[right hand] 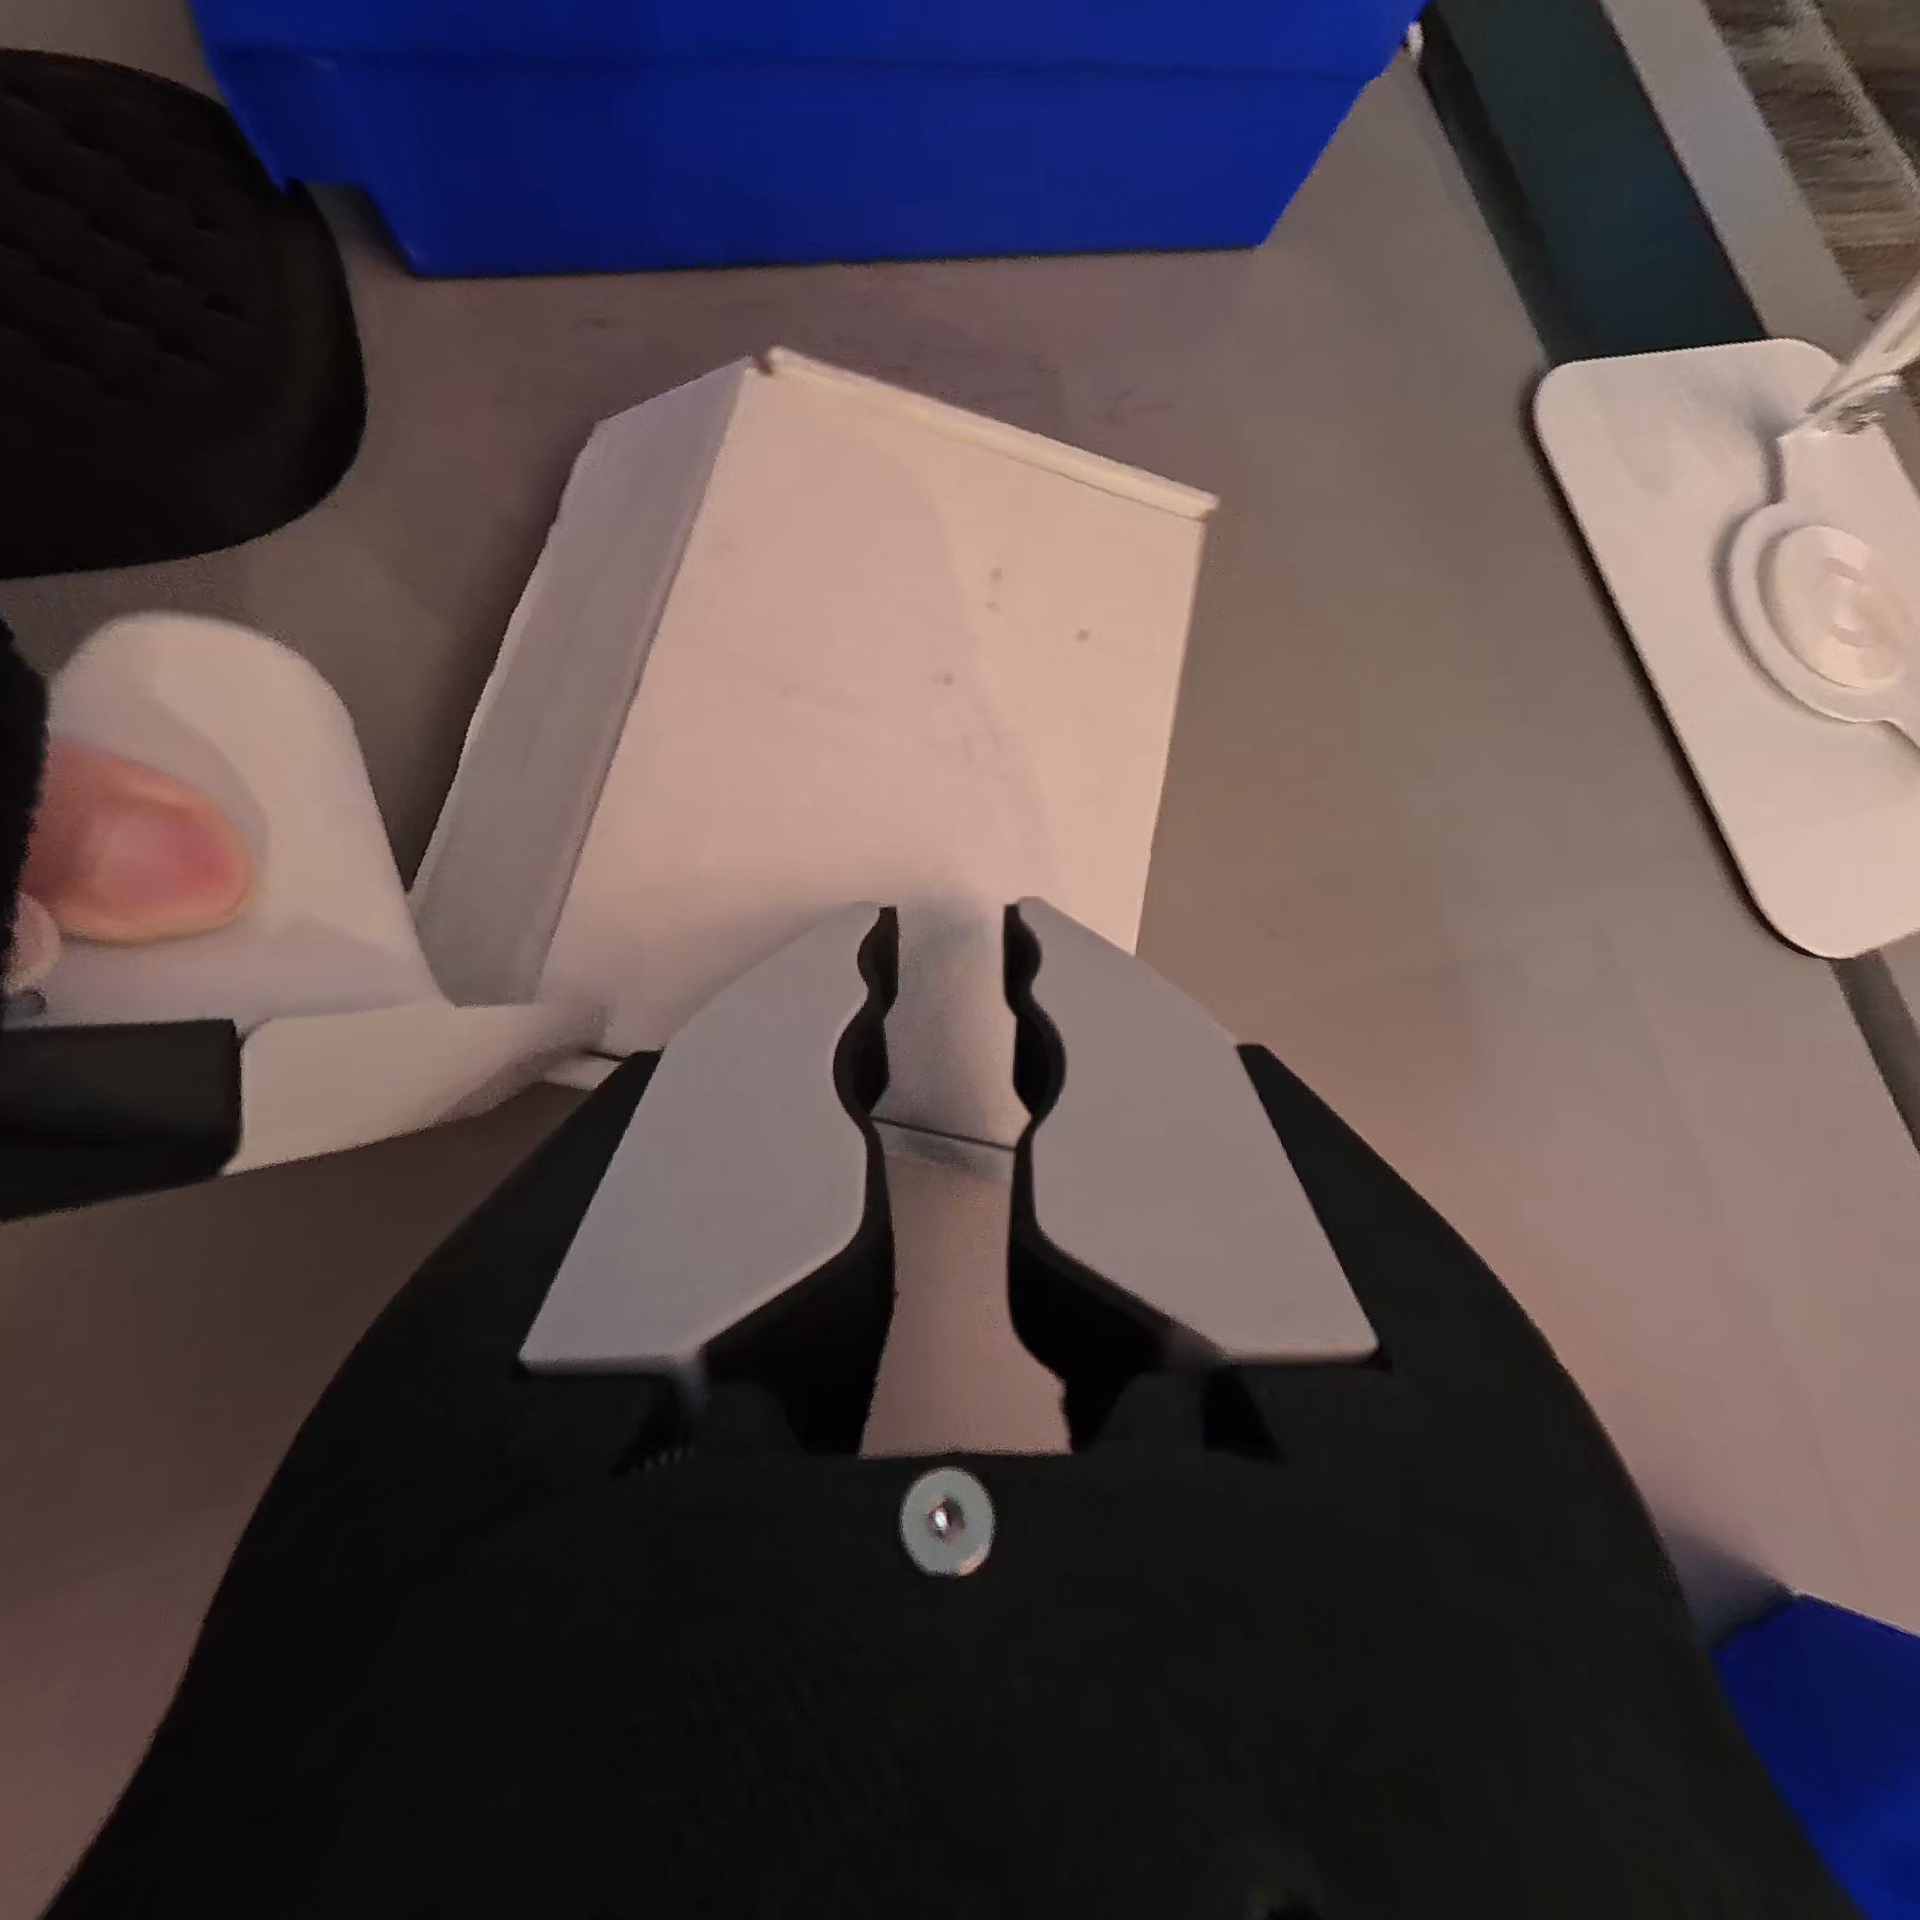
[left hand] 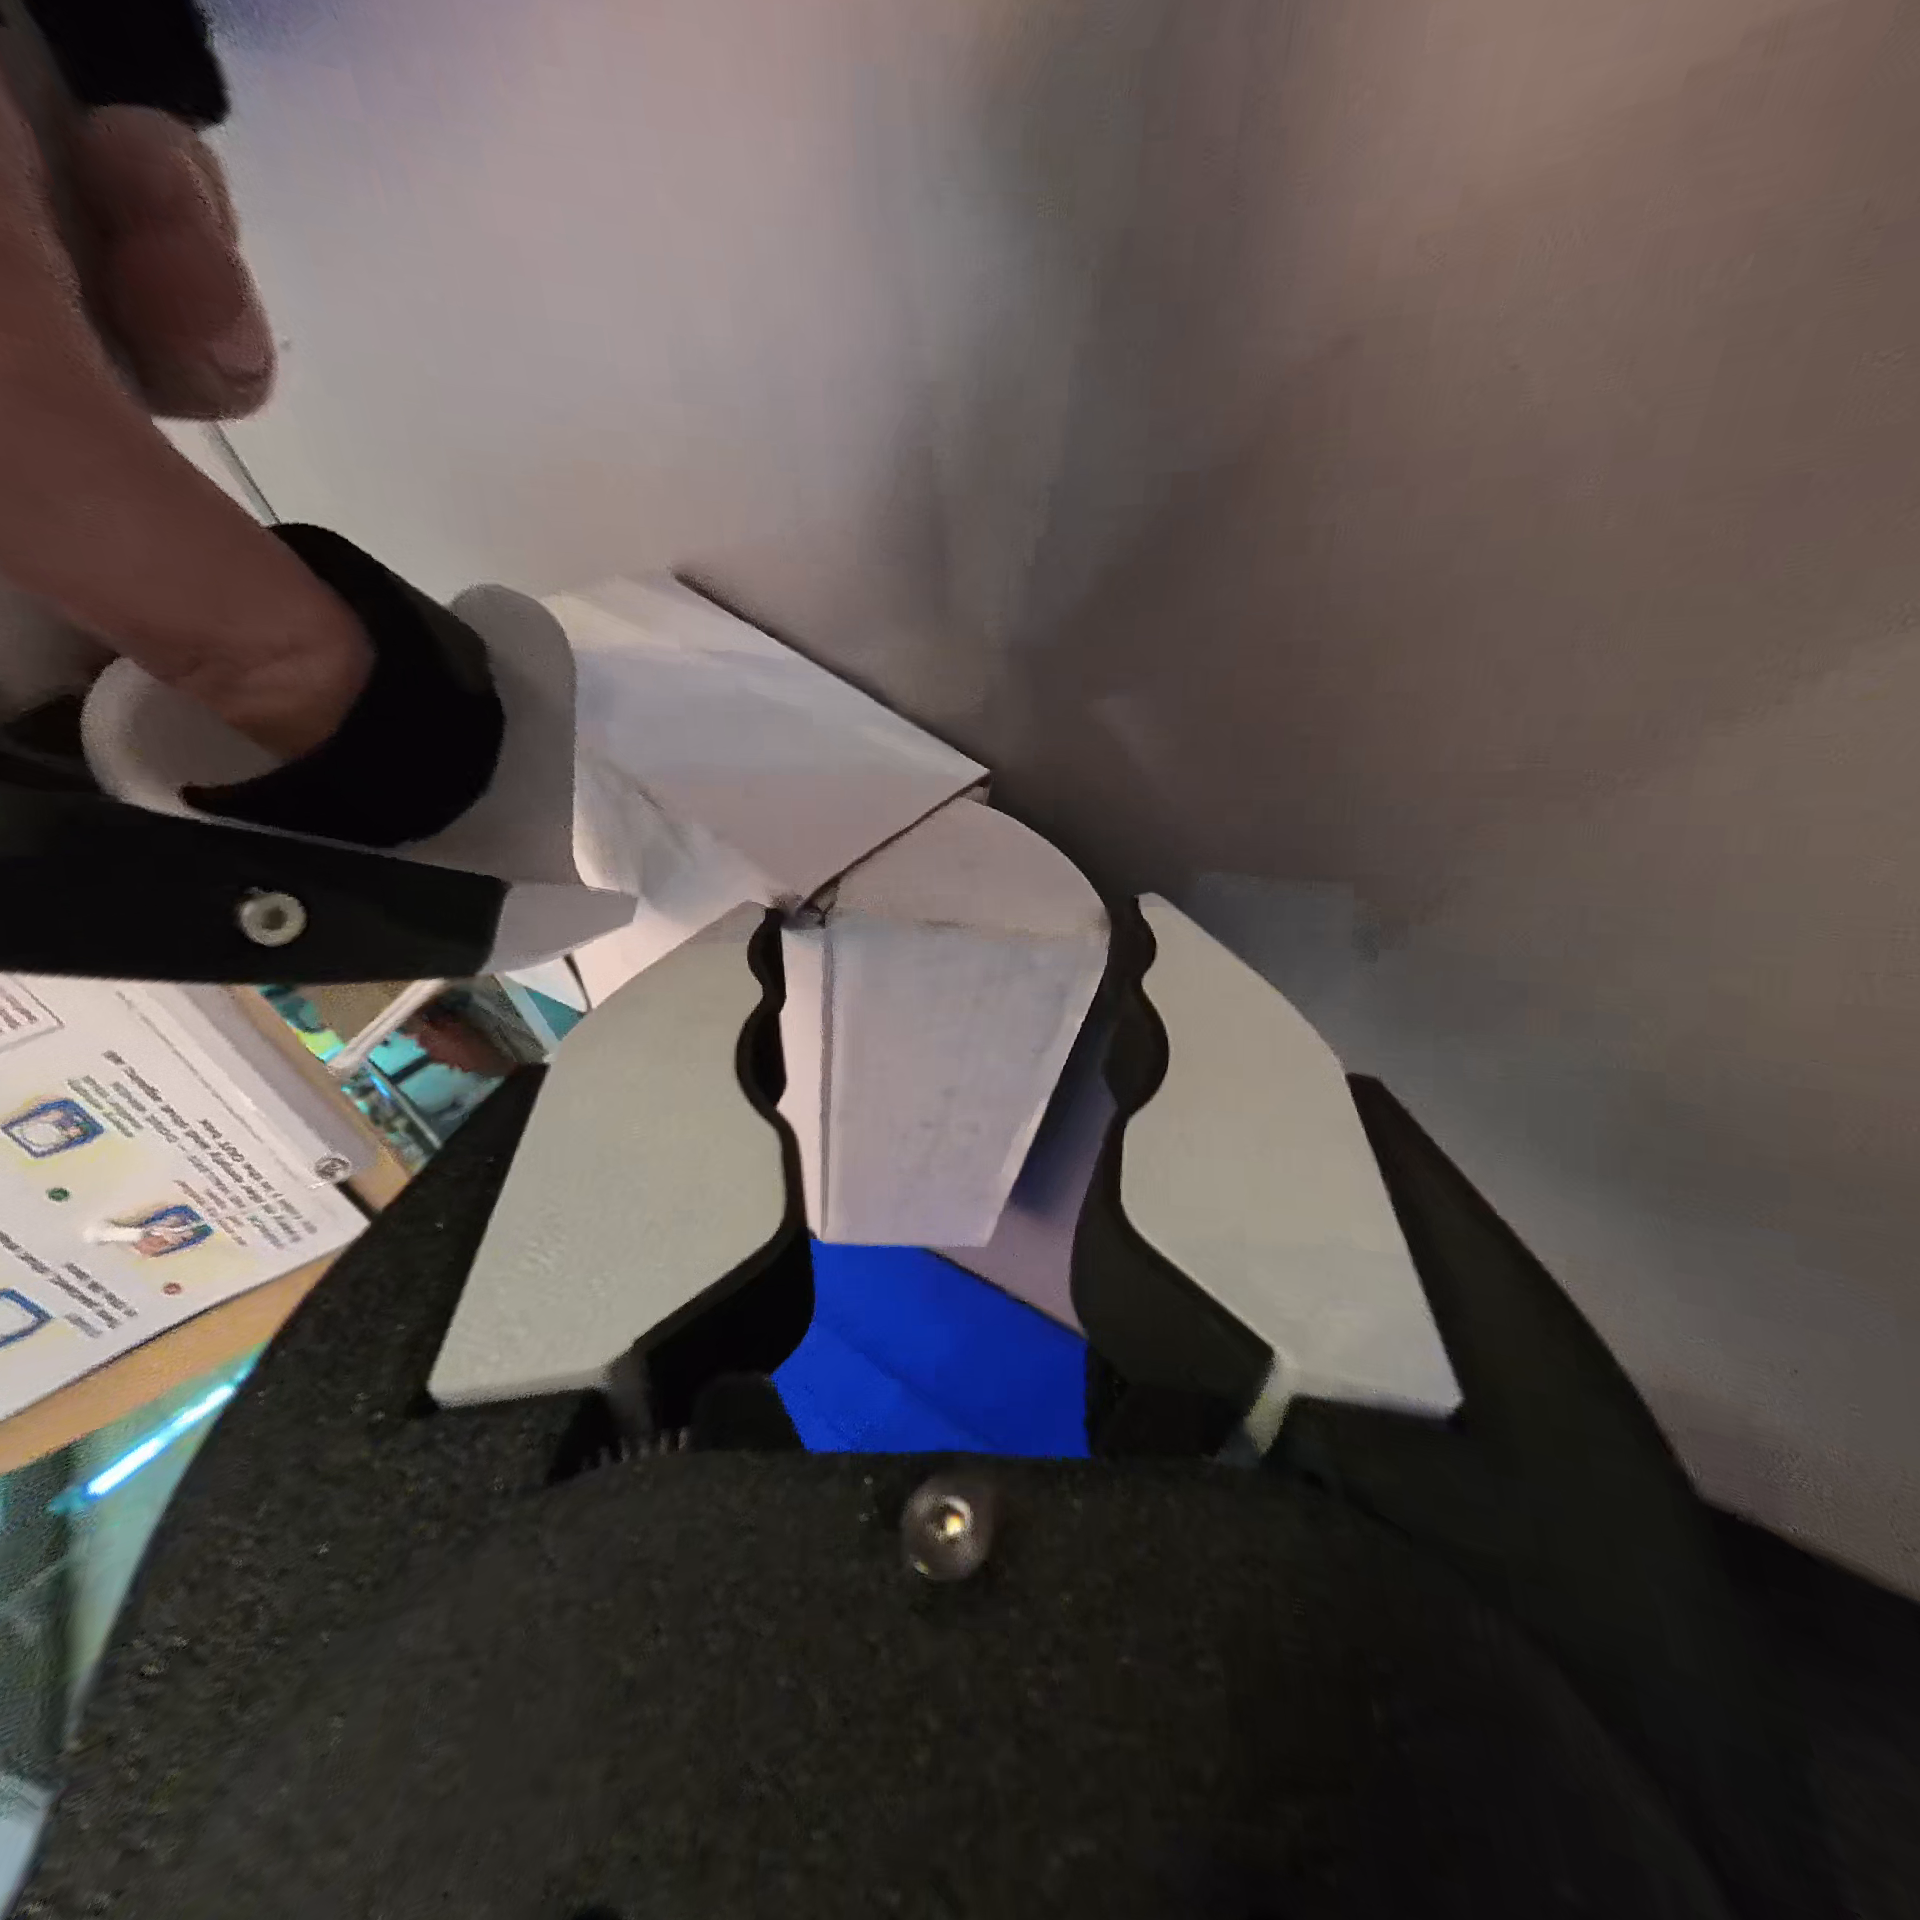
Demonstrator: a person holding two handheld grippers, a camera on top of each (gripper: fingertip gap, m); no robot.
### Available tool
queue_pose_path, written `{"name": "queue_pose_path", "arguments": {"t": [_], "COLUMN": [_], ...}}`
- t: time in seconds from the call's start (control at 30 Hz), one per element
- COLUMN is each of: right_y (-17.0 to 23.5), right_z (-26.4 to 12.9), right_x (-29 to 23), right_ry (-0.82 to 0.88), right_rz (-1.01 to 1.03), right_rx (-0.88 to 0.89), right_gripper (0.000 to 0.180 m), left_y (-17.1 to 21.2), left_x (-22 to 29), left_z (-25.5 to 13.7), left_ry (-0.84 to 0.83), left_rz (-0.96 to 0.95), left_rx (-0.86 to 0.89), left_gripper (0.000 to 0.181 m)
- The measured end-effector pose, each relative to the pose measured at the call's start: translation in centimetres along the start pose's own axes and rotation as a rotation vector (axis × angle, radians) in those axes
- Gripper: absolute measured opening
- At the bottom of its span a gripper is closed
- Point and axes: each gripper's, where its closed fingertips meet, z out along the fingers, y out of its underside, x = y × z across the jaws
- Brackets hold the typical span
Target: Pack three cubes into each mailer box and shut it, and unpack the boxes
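Observation:
A white mailer box [right hand: 883, 665] lies on the grey table with its lid down. My right gripper [right hand: 943, 914] hovers at the box's near edge, its jaws a narrow gap apart with nothing between them. My left gripper [left hand: 940, 914] has white cardboard of the box [left hand: 925, 1081] filling the space between its jaws, with a curled flap [left hand: 987, 852] at the tips. In the right wrist view the left gripper [right hand: 260, 852] sits against the box's left near corner. A blue surface [left hand: 935, 1361] shows behind the cardboard. No cubes are visible.
A blue bin [right hand: 810, 135] stands beyond the box. A white flat stand [right hand: 1714, 675] lies at the right. Another blue thing [right hand: 1818, 1714] is at the lower right. A printed sheet [left hand: 156, 1174] lies at the left. A person's hand [left hand: 156, 540] holds the right gripper.

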Motion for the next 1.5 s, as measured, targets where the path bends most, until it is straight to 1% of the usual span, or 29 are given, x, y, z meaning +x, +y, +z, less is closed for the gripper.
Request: {"name": "queue_pose_path", "arguments": {"t": [0.03,0.1,0.2,0.3,0.4,0.47,0.53,0.63,0.73,0.83,0.9,1.0,1.1,1.17,1.23,1.27,1.37,1.5], "right_y": [-0.1,-0.5,-0.8,-0.5,1.0,2.4,3.5,4.4,4.6,4.4,4.5,4.8,5.1,5.1,5.3,5.4,6.3,7.0], "right_z": [-0.3,-0.9,-2.4,-4.5,-5.9,-6.1,-5.9,-4.3,-2.7,-1.8,-1.4,-1.2,-1.1,-1.0,-1.1,-1.2,-1.8,-1.9], "right_x": [0.1,0.3,0.2,-1.4,-4.3,-6.0,-7.1,-8.3,-8.6,-8.1,-7.7,-7.0,-6.9,-7.0,-6.8,-6.6,-5.6,-4.4], "right_ry": [0.009,0.032,0.113,0.2,0.276,0.321,0.369,0.39,0.442,0.507,0.529,0.544,0.549,0.542,0.549,0.552,0.575,0.533], "right_rz": [0.012,0.052,0.096,0.105,0.086,0.061,0.029,0.036,0.035,0.086,0.175,0.3,0.355,0.365,0.372,0.373,0.373,0.408], "right_rx": [0.014,0.065,0.162,0.253,0.274,0.247,0.197,0.108,0.032,0.002,0.004,0.002,-0.017,-0.018,-0.023,-0.025,-0.042,-0.026], "right_gripper": [0.024,0.026,0.029,0.032,0.038,0.042,0.042,0.048,0.051,0.051,0.05,0.05,0.046,0.043,0.041,0.038,0.04,0.039], "left_y": [-0.5,-1.1,0.1,3.8,8.5,11.4,13.3,14.5,14.9,14.1,13.5,12.5,12.4,11.8,10.6,9.6,7.9,7.4], "left_x": [-0.3,-0.8,-1.0,-0.7,0.5,1.2,1.8,2.5,3.1,3.0,2.9,2.0,1.3,1.0,0.4,0.1,-0.5,-2.0], "left_z": [0.0,-0.1,-1.3,-3.1,-4.1,-4.3,-3.9,-2.6,-1.0,0.3,1.0,1.9,2.8,3.1,3.0,2.7,1.3,-1.0], "left_ry": [-0.015,-0.049,-0.074,-0.091,-0.115,-0.163,-0.198,-0.211,-0.175,-0.128,-0.086,-0.065,-0.065,-0.04,-0.017,0.016,0.126,0.171], "left_rz": [-0.033,-0.095,-0.246,-0.523,-0.781,-0.896,-0.941,-0.949,-0.932,-0.941,-0.951,-0.931,-0.896,-0.86,-0.83,-0.813,-0.755,-0.668], "left_rx": [0.024,0.07,0.122,0.194,0.221,0.199,0.166,0.103,0.035,0.055,0.062,0.074,0.036,0.048,0.114,0.164,0.25,0.294], "left_gripper": [0.059,0.078,0.088,0.082,0.079,0.073,0.064,0.056,0.056,0.051,0.052,0.054,0.055,0.06,0.06,0.06,0.064,0.068]}}
